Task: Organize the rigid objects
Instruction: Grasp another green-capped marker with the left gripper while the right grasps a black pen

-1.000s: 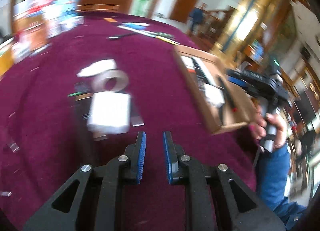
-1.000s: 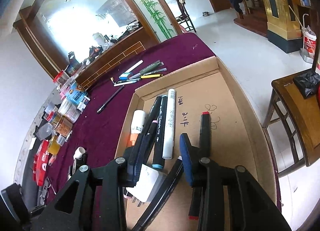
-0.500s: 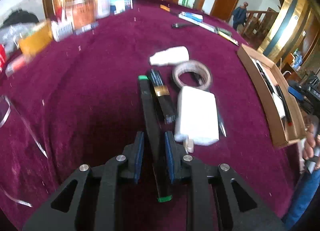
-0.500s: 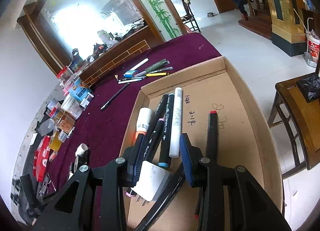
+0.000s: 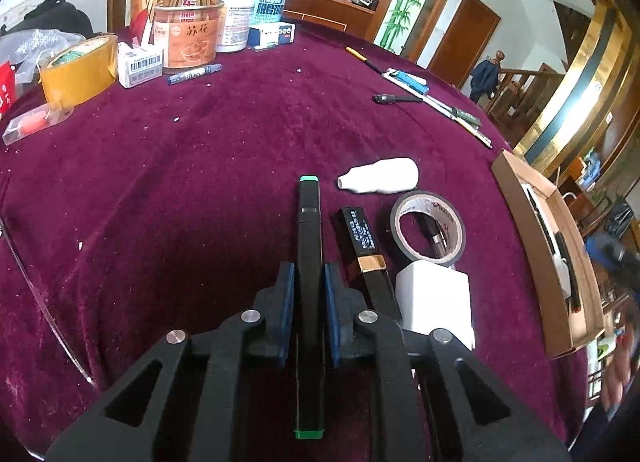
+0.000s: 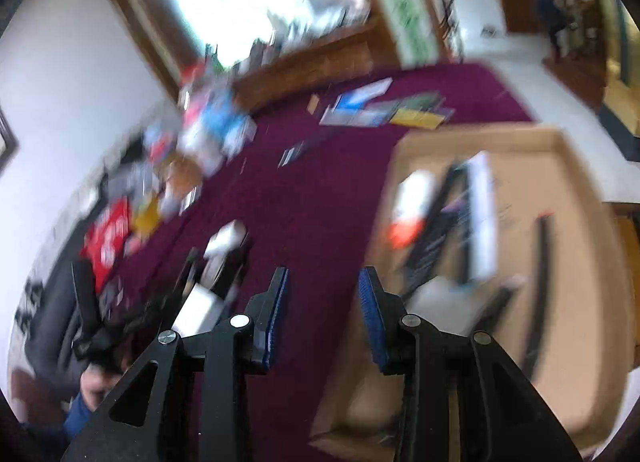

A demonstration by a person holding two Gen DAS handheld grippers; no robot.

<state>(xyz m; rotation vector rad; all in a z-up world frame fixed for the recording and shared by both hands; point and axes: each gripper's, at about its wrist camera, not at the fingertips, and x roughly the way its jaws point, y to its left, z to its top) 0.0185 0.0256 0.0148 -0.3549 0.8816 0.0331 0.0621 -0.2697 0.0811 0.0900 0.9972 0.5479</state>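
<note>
My left gripper (image 5: 308,294) is shut on a black marker with green ends (image 5: 309,222), which lies along the jaws on the maroon cloth. Beside it lie a black and gold stick (image 5: 362,246), a tape ring (image 5: 427,228), a white charger block (image 5: 434,302) and a white bottle (image 5: 380,181). My right gripper (image 6: 322,306) is open and empty above the cloth, left of the cardboard box (image 6: 560,166), which holds markers (image 6: 444,218) and a white charger (image 6: 436,294). The right wrist view is blurred. The box also shows in the left wrist view (image 5: 516,202).
Tins, jars, a yellow tape roll (image 5: 78,70) and small boxes stand at the far left of the table. Several pens (image 5: 432,100) lie at the far edge. A clear plastic piece (image 5: 36,294) lies at left.
My left gripper has closed on the green-ended marker. My right gripper has let go of the white charger in the box, opened wider, and swung left out over the cloth.
</note>
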